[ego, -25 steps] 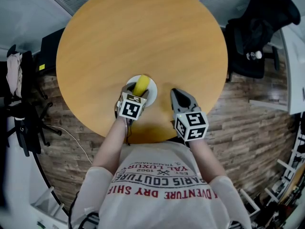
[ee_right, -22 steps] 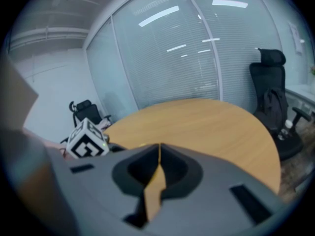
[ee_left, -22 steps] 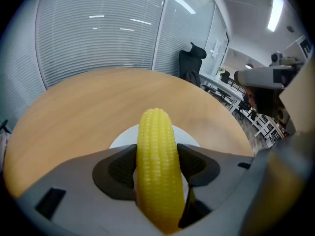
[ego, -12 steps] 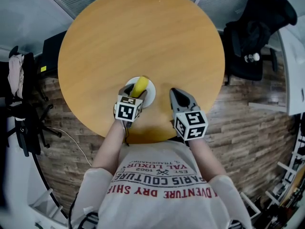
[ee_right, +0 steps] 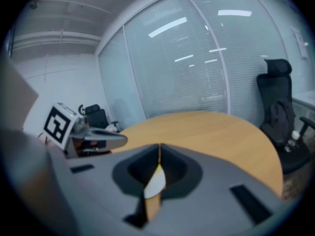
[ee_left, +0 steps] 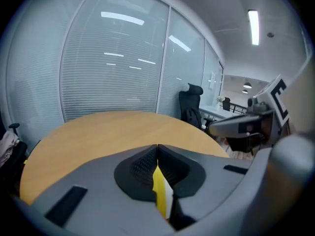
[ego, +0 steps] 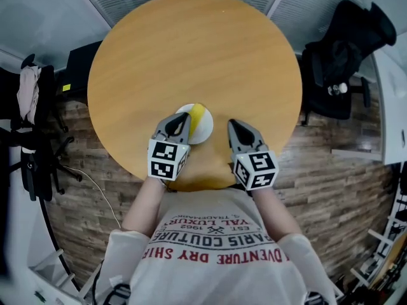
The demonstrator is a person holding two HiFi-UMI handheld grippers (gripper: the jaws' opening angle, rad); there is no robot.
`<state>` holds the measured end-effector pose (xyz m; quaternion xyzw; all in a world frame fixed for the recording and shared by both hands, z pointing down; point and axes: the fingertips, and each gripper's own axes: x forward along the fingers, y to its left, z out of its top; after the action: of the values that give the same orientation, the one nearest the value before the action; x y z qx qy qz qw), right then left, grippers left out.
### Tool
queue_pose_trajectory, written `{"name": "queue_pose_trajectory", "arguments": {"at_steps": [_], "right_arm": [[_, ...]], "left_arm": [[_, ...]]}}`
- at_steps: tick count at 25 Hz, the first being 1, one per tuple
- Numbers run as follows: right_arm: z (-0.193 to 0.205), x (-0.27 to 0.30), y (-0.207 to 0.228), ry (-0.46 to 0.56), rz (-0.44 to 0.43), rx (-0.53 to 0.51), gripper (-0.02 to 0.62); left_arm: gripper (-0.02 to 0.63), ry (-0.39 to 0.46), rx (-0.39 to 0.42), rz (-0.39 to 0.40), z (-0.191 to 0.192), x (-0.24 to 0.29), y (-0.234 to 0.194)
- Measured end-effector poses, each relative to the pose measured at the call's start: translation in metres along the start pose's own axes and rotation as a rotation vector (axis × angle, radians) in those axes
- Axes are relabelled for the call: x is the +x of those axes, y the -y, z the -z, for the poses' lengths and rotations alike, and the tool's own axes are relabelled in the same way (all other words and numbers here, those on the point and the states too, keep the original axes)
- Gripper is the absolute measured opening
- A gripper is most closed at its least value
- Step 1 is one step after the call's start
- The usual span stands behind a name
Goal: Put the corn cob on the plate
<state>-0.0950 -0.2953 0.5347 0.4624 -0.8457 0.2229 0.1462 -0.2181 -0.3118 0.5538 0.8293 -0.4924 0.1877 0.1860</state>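
Note:
The yellow corn cob (ego: 198, 114) lies on the small white plate (ego: 205, 131) near the front edge of the round wooden table (ego: 191, 49). My left gripper (ego: 180, 118) hovers just left of the plate, raised off it, its jaws shut with nothing between them. In the left gripper view the cob (ee_left: 158, 190) and the plate (ee_left: 169, 201) show only through the slot under the closed jaws (ee_left: 157, 147). My right gripper (ego: 233, 122) hangs to the right of the plate, also shut and empty; a sliver of plate (ee_right: 156, 183) shows under its jaws (ee_right: 159, 147).
Black office chairs (ego: 346, 43) stand right of the table, more dark chairs (ego: 32, 145) to its left. Glass walls with blinds (ee_left: 113, 58) ring the room. The person's torso is close against the table's front edge.
The left gripper has let go of the corn cob, lifted and drawn back toward the person, and its jaws have closed. The cob stays on the plate. The right gripper rose slightly.

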Motion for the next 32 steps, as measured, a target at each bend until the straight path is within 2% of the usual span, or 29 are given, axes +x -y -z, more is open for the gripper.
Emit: {"name": "queue_pose_trajectory", "arguments": {"at_steps": [7,10,13,21,32], "right_arm": [[-0.026,-0.002,-0.028,0.072,-0.060,-0.072,0.029],[-0.038,-0.006,-0.044,0.111,-0.095,-0.125,0.029],[-0.049,-0.010,-0.061,0.153,-0.140,-0.182,0.029],[-0.079,-0.023,-0.093,0.259,-0.218,-0.269,0.029],[-0.077,-0.013,-0.095,0.239,-0.205,-0.269,0.029]], "left_arm": [[0.032,0.277,0.040,0.010,-0.076,-0.068,0.000],[0.032,0.378,0.052,0.014,-0.095,-0.100,-0.002],[0.032,0.442,0.035,0.003,-0.103,-0.122,-0.009],[0.032,0.468,0.012,-0.037,-0.098,-0.145,-0.026],[0.032,0.457,-0.007,-0.015,-0.093,-0.140,-0.030]]}}
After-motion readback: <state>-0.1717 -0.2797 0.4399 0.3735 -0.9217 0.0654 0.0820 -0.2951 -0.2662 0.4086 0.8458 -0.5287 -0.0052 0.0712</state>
